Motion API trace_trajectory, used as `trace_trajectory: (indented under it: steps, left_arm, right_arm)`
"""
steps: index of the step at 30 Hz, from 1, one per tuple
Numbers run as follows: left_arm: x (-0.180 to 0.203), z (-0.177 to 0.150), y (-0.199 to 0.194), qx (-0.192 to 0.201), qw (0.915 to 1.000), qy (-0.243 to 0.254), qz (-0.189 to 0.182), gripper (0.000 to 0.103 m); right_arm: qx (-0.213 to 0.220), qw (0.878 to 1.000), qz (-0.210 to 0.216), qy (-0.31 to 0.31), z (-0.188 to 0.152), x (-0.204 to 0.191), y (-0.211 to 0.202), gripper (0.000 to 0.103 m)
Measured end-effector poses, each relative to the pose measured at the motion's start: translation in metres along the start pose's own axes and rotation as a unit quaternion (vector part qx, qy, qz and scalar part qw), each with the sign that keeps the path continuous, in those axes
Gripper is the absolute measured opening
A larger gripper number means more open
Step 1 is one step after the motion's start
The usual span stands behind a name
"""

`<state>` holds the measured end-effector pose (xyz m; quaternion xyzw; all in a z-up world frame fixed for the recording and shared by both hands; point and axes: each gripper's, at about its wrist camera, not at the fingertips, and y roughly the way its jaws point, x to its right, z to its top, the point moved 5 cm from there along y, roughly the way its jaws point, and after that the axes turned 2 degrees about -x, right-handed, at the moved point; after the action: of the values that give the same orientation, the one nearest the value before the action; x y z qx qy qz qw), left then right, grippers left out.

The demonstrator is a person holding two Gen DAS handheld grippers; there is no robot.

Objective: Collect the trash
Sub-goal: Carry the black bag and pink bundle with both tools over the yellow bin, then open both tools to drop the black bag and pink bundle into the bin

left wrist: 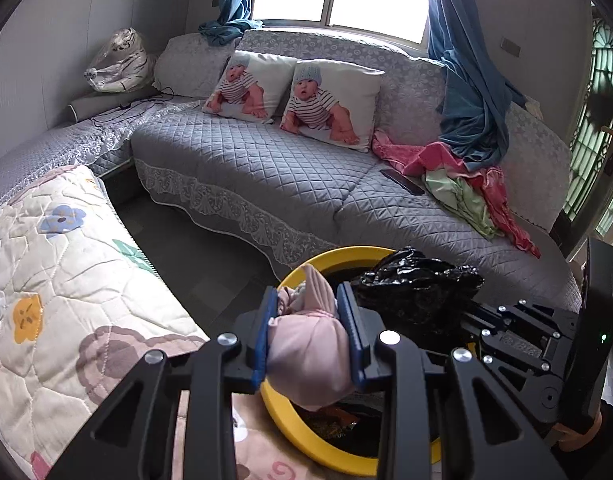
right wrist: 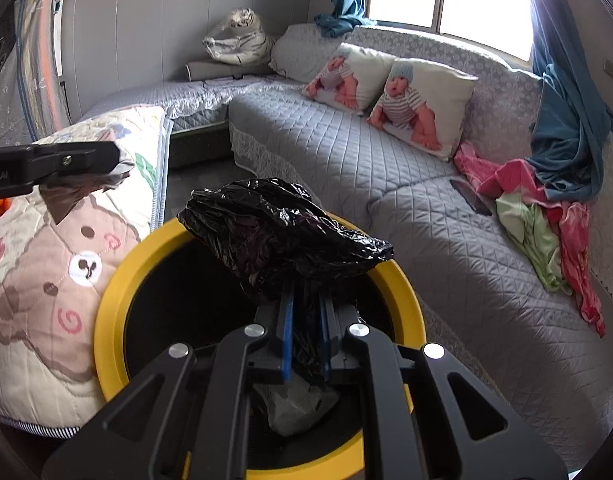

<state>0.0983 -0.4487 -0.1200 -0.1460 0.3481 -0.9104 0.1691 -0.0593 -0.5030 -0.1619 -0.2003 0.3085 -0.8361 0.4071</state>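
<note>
Nearest the lens: left gripper, blue pads clamped on a soft pink knotted plastic bundle, held directly above the round yellow-rimmed bin. Beside it, right gripper, jaws nearly together, pinching the neck of a crumpled black plastic bag whose bulk hangs over the far side of the same bin.

Judged progress: two pieces of trash gathered and brought over the bin mouth, neither released yet. Already inside, some wrappers or scraps. Left to do, seemingly: opening both grips, letting the loads drop. Whether more trash waits elsewhere in the room, impossible to tell.

Left wrist view only: the pink bundle, orange-brown scraps in the bin bottom, the right tool from the side. Right wrist view only: the full bin rim, a grey-white lump low inside, the left tool's tip entering at far left.
</note>
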Motion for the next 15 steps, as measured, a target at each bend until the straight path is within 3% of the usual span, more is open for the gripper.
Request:
trace_trajectory:
  steps: [15]
  left_arm:
    - [0.015,0.005,0.030,-0.023,0.9994,-0.019,-0.015,0.030]
  right_arm:
    - [-0.025,1.000,-0.002,0.010,-0.016,0.014,0.008,0.010]
